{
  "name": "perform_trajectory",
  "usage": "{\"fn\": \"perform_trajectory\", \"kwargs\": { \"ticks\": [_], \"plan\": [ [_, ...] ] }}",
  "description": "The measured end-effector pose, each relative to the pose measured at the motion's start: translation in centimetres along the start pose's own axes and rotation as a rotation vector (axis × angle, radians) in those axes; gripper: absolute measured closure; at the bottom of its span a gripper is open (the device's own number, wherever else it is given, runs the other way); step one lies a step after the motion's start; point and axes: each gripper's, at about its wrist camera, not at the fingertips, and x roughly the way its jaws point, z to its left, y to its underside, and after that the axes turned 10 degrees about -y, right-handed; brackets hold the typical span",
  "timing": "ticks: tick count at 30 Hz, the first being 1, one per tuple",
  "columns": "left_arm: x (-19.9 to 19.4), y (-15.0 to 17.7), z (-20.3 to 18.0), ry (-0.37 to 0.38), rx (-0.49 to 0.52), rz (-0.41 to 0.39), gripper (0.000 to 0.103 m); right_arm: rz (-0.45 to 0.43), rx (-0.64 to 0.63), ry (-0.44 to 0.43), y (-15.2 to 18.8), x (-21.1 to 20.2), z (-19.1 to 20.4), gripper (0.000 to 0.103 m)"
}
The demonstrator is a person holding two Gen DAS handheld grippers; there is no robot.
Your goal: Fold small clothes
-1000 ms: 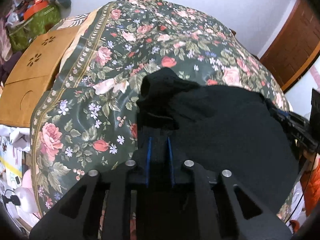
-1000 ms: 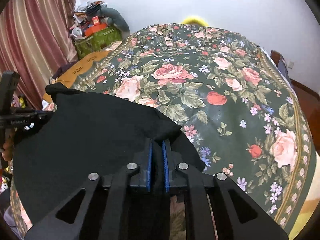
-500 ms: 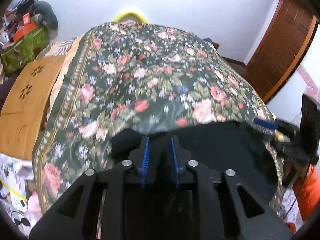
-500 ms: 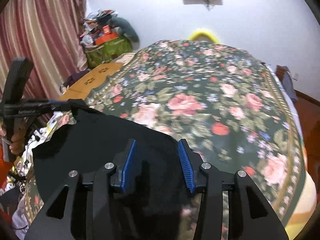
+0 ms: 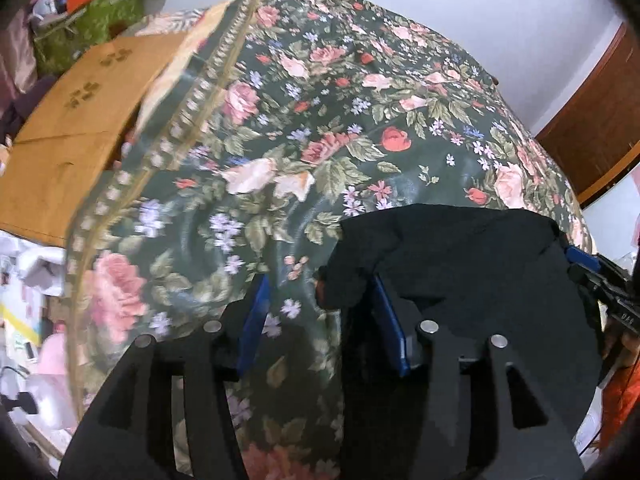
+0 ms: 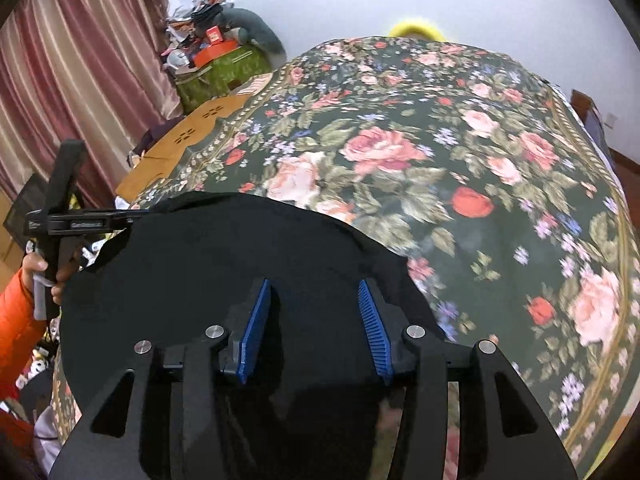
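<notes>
Black garment (image 5: 460, 280) spread flat on the near end of a bed under a dark green floral bedspread (image 5: 320, 128), roses and small flowers all over it, beaded border along the edge. Left gripper (image 5: 320, 312) held low over the bed, blue-padded fingers (image 5: 256, 312) spread wide, gripping nothing: bare bedspread showing in the gap, the garment's bunched left corner just touching the inner side of the right-hand pad. Right gripper (image 6: 312, 320) likewise wide apart, blue ribbed fingers (image 6: 374, 328) poised over the black cloth (image 6: 224, 264), nothing pinched between them; whether the tips touch the fabric, impossible to tell. Garment edge curving along the far side in the right wrist view, floral bedspread (image 6: 460, 152) stretching beyond it to a white wall. Left gripper (image 6: 88, 222) also seen from the side in the right wrist view, at the garment's far left corner, with an orange sleeve (image 6: 16, 320) behind it. From the left wrist view, tip of the right gripper (image 5: 600, 280) at the garment's right corner. Wooden panel (image 5: 68, 120) with flower-shaped cutouts beside the bed on the left, green box (image 6: 216, 72) piled with clutter further back, pink-striped curtain (image 6: 80, 60) along the left, brown door (image 5: 600, 120) off to the right.
</notes>
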Motion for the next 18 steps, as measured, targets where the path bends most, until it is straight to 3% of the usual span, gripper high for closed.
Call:
{"fn": "perform_trajectory", "kwargs": {
  "ticks": [2,4,9,11,13,18],
  "plan": [
    [-1.3,0.1,-0.5,-0.058,0.035,-0.027,0.051,-0.004,0.002,0.023,0.1,-0.8,0.5,0.061],
    [-3.3,0.1,-1.1,-0.07,0.064,-0.064,0.051,-0.016,-0.015,0.028,0.0,-1.9,1.4,0.06],
    [-7.6,0.6,-4.2,0.019,0.132,-0.148,0.05,-0.051,-0.072,-0.022,-0.1,-3.0,4.4,0.043],
    [-8.1,0.8,-6.1,0.051,0.168,-0.158,0.039,-0.04,-0.094,-0.06,0.0,-2.3,5.9,0.039],
    [-7.6,1.2,-8.0,0.082,0.199,-0.143,0.031,-0.013,-0.11,-0.082,0.1,-1.0,7.0,0.037],
    [-3.3,2.8,-10.1,0.044,0.259,-0.02,0.03,0.067,-0.118,-0.085,1.9,1.7,7.6,0.037]
  ]
}}
